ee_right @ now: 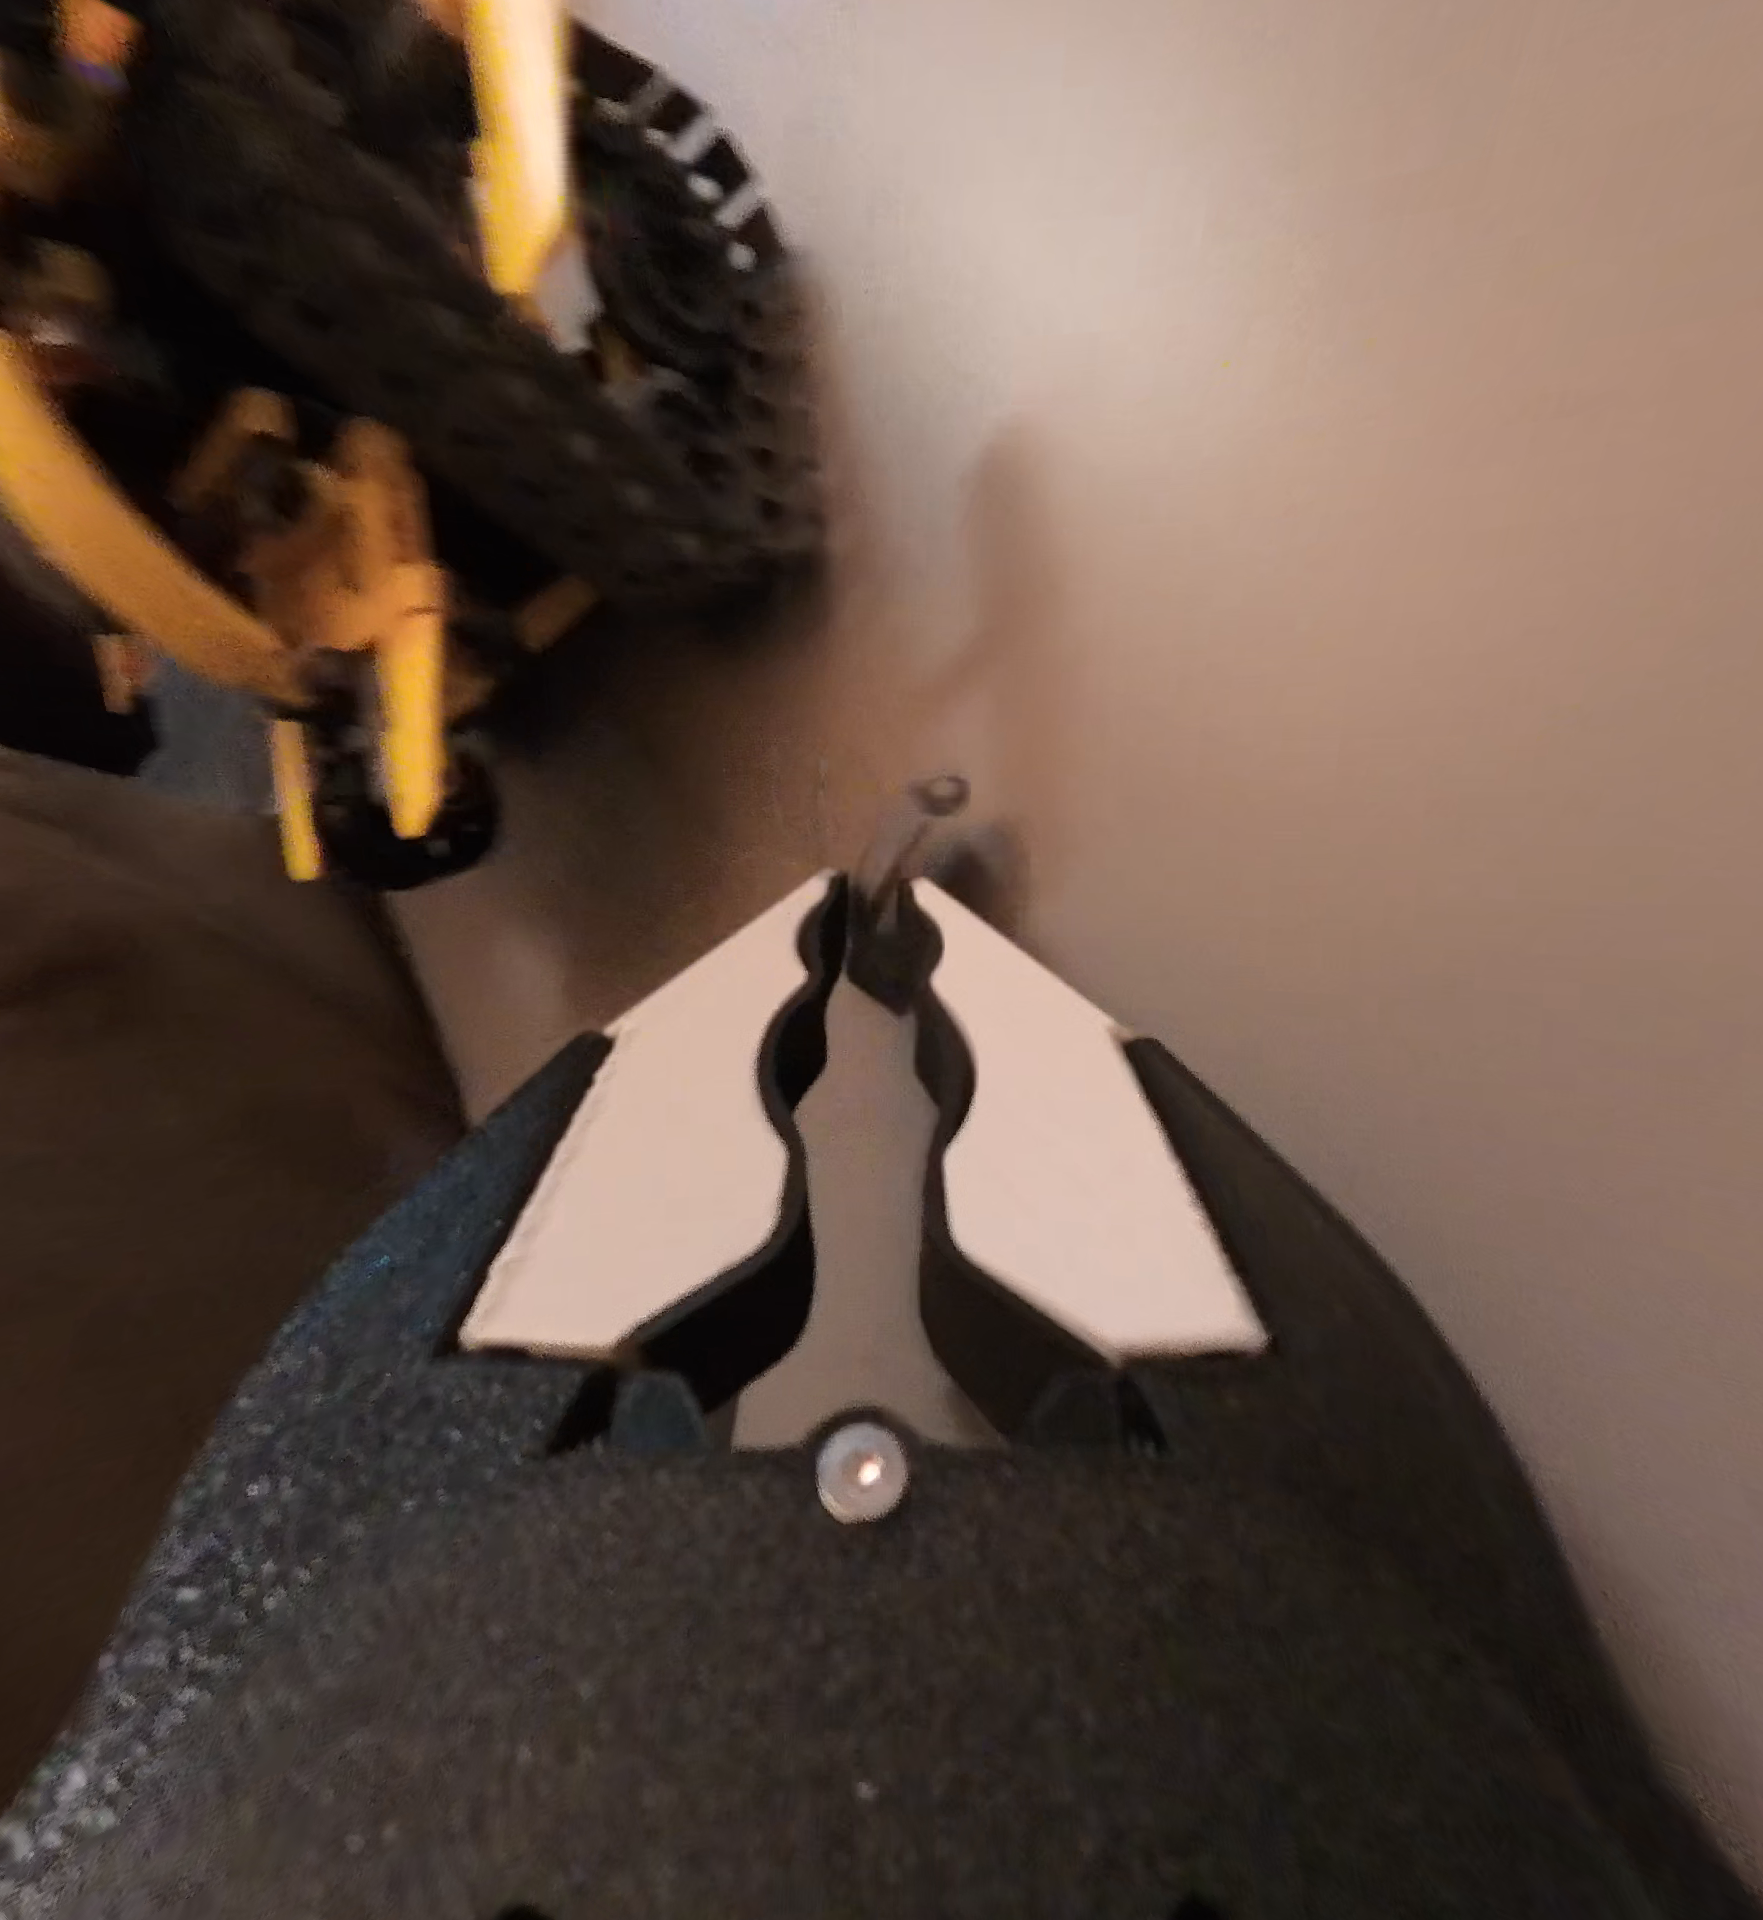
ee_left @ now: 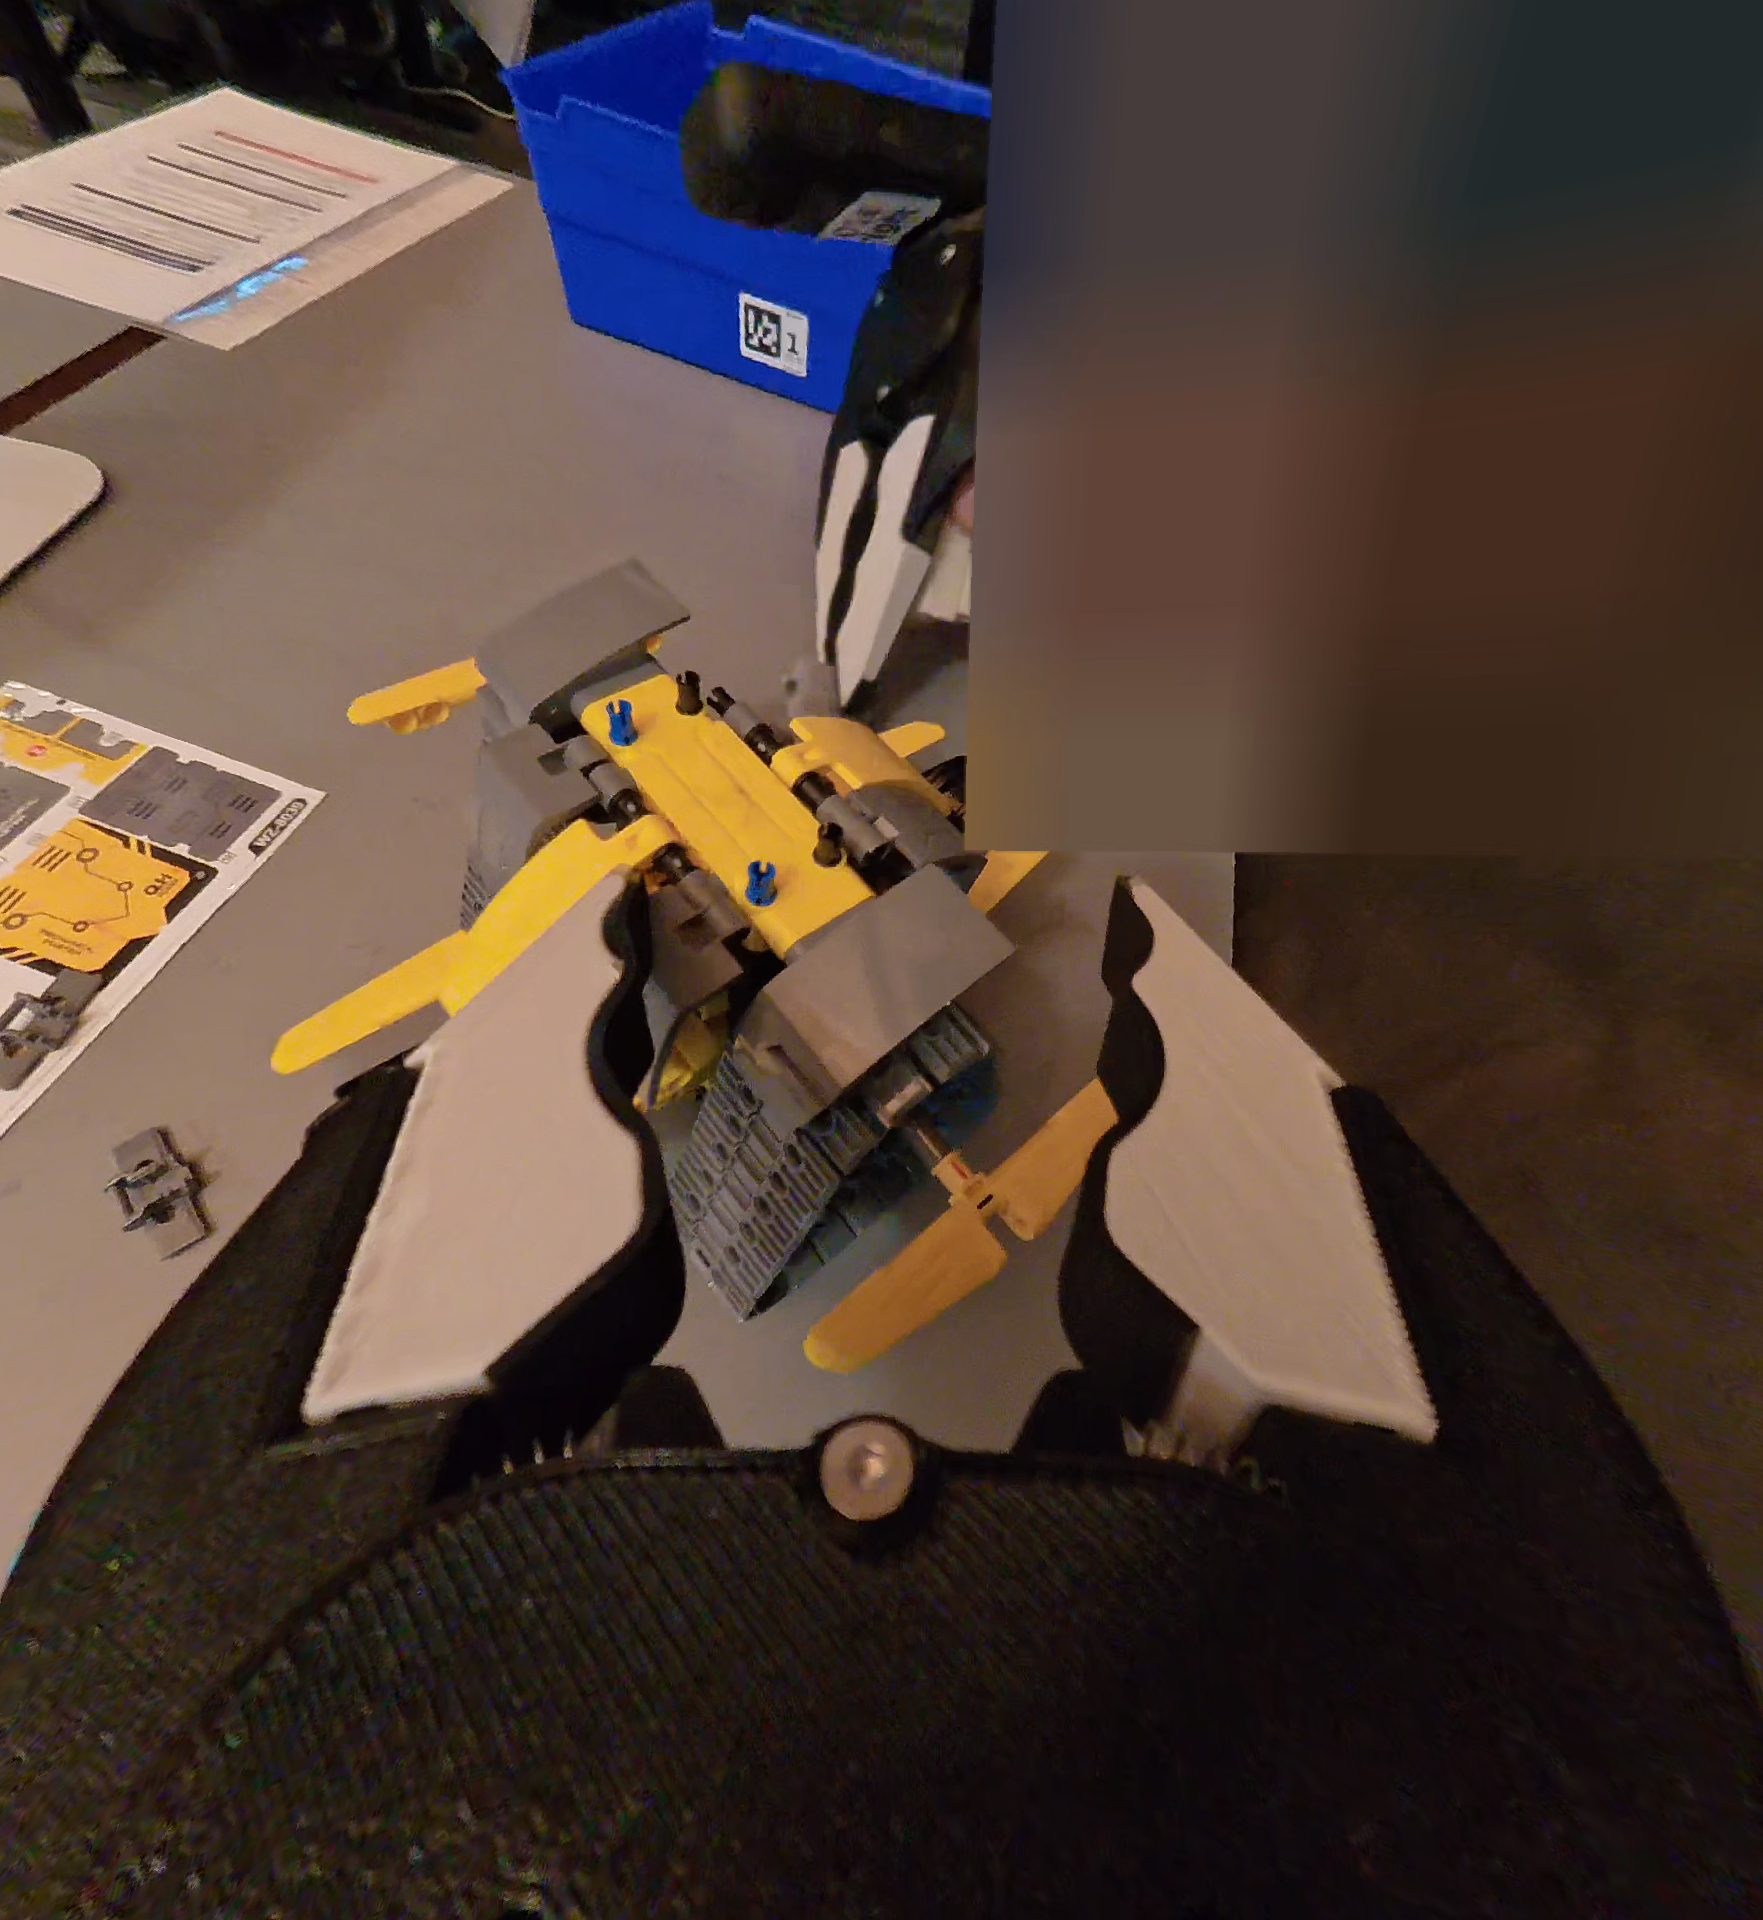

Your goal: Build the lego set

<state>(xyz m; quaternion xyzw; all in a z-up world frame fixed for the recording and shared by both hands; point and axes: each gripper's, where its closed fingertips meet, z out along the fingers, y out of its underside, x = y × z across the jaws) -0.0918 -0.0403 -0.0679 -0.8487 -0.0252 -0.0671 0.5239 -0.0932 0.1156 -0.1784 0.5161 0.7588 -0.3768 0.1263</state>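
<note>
Our left gripper [ee_left: 866,935] gapes around the near end of the model [ee_left: 742,935] on the table [ee_left: 337,520]. Our right gripper [ee_right: 882,894], right of it, pinches a small pin [ee_right: 908,842]; we'd steady the model first.

Grey table [ee_left: 357,499] carries toy vehicle [ee_left: 721,894], sticker sheet [ee_left: 77,883].

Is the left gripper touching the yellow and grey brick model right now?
Touching. In the left wrist view, the left gripper straddles the brick model; its left finger presses the model's side, while the right finger stands clear.
</note>
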